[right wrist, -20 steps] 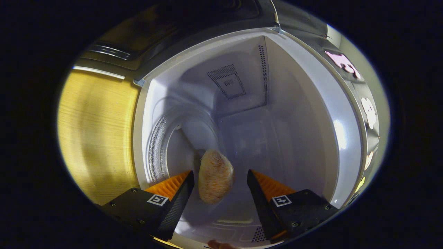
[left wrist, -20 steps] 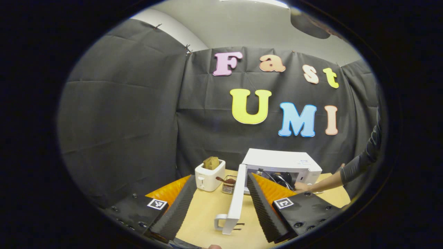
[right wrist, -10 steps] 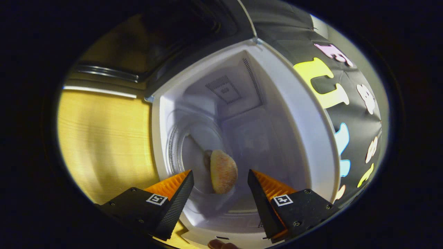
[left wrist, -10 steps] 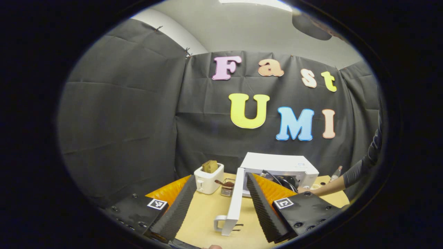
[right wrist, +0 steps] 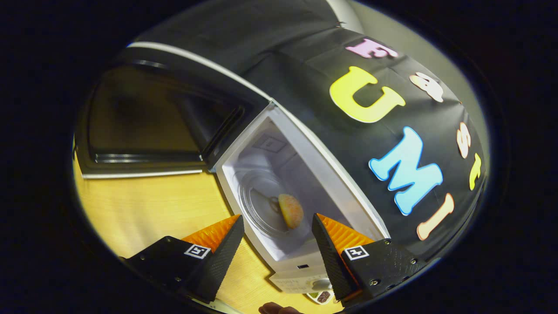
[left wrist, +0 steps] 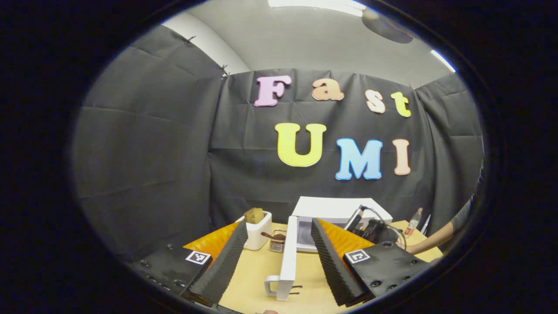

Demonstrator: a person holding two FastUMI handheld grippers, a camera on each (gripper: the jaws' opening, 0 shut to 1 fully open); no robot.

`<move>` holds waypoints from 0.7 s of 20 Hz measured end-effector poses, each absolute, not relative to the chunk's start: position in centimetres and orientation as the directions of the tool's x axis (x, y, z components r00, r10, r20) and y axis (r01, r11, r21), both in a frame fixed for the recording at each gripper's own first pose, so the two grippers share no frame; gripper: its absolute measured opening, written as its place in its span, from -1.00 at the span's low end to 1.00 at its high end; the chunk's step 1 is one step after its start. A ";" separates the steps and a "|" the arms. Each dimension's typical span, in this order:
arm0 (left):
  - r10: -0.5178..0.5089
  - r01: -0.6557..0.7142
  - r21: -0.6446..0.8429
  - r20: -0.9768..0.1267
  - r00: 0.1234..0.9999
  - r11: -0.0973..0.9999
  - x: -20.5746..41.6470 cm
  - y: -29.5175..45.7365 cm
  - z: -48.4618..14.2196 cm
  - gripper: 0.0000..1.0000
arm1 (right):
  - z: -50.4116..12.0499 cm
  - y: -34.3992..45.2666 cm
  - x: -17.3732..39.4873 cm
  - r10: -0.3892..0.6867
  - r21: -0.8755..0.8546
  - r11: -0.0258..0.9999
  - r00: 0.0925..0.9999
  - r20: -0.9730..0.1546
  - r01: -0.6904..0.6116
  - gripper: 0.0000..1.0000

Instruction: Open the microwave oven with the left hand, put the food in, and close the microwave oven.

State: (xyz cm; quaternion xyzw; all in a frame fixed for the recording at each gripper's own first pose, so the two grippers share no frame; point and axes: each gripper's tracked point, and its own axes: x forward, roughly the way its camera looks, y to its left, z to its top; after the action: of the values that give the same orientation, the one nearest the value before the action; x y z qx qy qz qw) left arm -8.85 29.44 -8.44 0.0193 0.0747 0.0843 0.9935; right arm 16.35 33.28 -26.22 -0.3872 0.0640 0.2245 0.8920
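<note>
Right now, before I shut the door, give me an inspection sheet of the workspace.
Surface: wooden table, bare near the front.
Job's things: microwave open, door swung out; bun on the glass turntable inside.
Clutter: toaster with bread, small wire basket, bottle.
Grippers: left tool open, door edge between its fingers; right tool open, empty, outside the cavity.
Cables: cable on the far gripper.
Surroundings: black cloth wall, a sleeve.

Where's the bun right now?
In the right gripper view, the bun sits on the glass turntable inside the open microwave, beyond the right gripper, whose open fingers are clear of it.
</note>
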 end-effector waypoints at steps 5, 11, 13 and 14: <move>0.118 -0.118 0.012 -0.146 0.982 0.993 -7.8 29.6 -10.2 0.87 | -19.9 30.2 11.6 0.345 -0.476 0.781 0.915 -0.208 -0.403 0.92; 0.075 -0.079 -0.022 -0.137 0.988 0.997 -6.6 29.8 -11.4 0.97 | -12.1 25.3 7.6 0.247 -0.313 0.912 0.964 -0.098 -0.265 0.94; 0.065 -0.070 -0.036 -0.121 0.991 0.997 -6.5 29.8 -11.2 0.97 | -9.6 24.4 6.1 0.242 -0.268 0.932 0.969 -0.048 -0.246 0.94; 0.060 -0.064 -0.037 -0.116 0.991 0.997 -6.6 29.7 -11.2 0.87 | -8.6 24.1 5.3 0.238 -0.229 0.944 0.971 -0.029 -0.238 0.94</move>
State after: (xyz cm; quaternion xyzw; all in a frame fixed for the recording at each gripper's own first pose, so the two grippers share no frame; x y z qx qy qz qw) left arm -6.58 29.74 -11.22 -0.0203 0.0576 0.0311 0.9976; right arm 5.33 24.05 -8.61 -0.1163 0.0007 0.1205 0.9859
